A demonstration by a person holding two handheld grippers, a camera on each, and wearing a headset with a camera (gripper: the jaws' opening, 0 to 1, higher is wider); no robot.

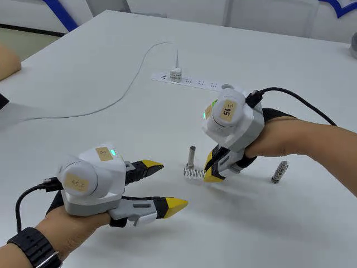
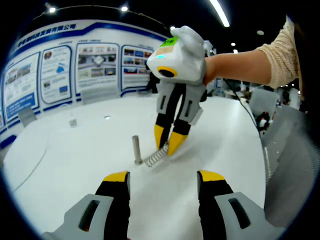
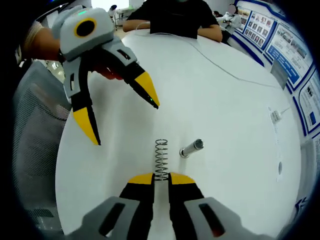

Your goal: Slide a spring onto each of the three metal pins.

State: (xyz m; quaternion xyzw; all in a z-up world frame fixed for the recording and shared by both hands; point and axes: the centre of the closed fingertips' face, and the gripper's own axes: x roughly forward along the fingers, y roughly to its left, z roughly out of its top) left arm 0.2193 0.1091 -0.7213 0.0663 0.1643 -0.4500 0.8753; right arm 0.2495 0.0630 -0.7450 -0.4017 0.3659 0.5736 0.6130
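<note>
White counter [image 1: 111, 111]. Left gripper [image 1: 167, 185] is held low over it, jaws wide apart, nothing between them, pointing toward the pin. Right gripper [image 1: 212, 173] tips downward, jaws pinched on one end of a spring [image 1: 193, 172]. That spring lies flat on the counter, free end at the foot of the upright metal pin [image 1: 191, 157]. Second spring [image 1: 279, 172] rests on the counter beyond the right hand, apart.

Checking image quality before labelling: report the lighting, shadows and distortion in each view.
Head view: soft, even light and a sharp picture, with only faint shadows under the right gripper and the spring. Left gripper view: the fisheye bows the table edge, and the ceiling lights glare. Right gripper view: the same bowing, with the spring and pin crisp.
</note>
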